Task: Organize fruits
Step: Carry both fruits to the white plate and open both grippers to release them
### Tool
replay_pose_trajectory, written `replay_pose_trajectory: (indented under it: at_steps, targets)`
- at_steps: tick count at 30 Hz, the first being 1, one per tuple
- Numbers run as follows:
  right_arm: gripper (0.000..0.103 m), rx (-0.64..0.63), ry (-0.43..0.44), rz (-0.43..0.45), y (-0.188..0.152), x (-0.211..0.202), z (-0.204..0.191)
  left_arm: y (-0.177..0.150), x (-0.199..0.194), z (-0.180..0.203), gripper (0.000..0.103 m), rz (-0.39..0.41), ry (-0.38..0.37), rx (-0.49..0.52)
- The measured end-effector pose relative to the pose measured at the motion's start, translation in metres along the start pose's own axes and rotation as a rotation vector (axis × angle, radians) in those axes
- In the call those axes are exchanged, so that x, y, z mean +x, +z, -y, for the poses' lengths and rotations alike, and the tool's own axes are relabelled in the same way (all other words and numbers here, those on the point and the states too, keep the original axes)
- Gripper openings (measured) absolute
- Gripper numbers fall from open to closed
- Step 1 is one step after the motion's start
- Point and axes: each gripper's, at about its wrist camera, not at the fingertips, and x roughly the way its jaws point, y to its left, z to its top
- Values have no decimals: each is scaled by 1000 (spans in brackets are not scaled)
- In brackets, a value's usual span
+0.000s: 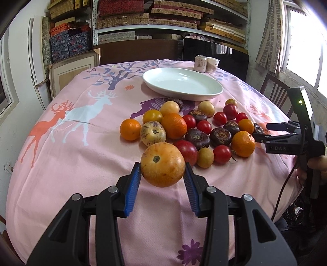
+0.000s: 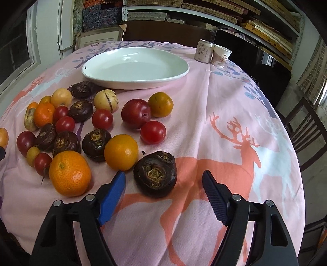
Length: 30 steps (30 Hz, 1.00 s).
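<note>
My left gripper (image 1: 162,170) is shut on a large yellow-orange fruit (image 1: 162,164), held between its blue pads near the table's front. Behind it lies a pile of fruit: oranges (image 1: 174,125), red tomatoes (image 1: 222,154), dark water chestnuts (image 1: 197,138) and pale striped melons (image 1: 152,133). A white empty plate (image 1: 181,83) stands beyond the pile. My right gripper (image 2: 163,180) is open, its jaws on either side of a dark water chestnut (image 2: 155,173) lying on the cloth. It also shows at the right of the left wrist view (image 1: 271,133).
A pink deer-print cloth (image 2: 235,122) covers the round table. A can (image 2: 204,51) and a paper cup (image 2: 221,55) stand at the far edge behind the plate (image 2: 134,67). Chairs (image 2: 306,131) stand to the right; shelves of boxes (image 1: 143,18) line the back wall.
</note>
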Motion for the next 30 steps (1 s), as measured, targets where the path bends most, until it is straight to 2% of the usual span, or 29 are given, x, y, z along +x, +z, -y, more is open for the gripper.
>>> replay_pose_trajectory:
  at_steps: [4, 5, 6, 13, 19, 23, 30]
  targets:
    - [58, 44, 65, -28, 2, 9, 9, -1, 2, 0, 41, -7, -3, 1]
    - [46, 47, 98, -26, 1, 7, 9, -2, 2, 0, 41, -8, -4, 1]
    - [44, 45, 103, -21, 0, 6, 7, -2, 3, 0, 41, -10, -4, 0]
    - [43, 83, 148, 39, -14, -14, 16, -1, 1, 0, 41, -1, -11, -1]
    - [43, 131, 195, 102, -10, -38, 35, 14, -1, 2, 41, 21, -15, 10]
    - [43, 151, 232, 127, 12, -41, 43, 43, 10, -1, 41, 20, -63, -12]
    - [44, 141, 247, 147, 72, -16, 37, 114, 58, 7, 41, 20, -47, 14]
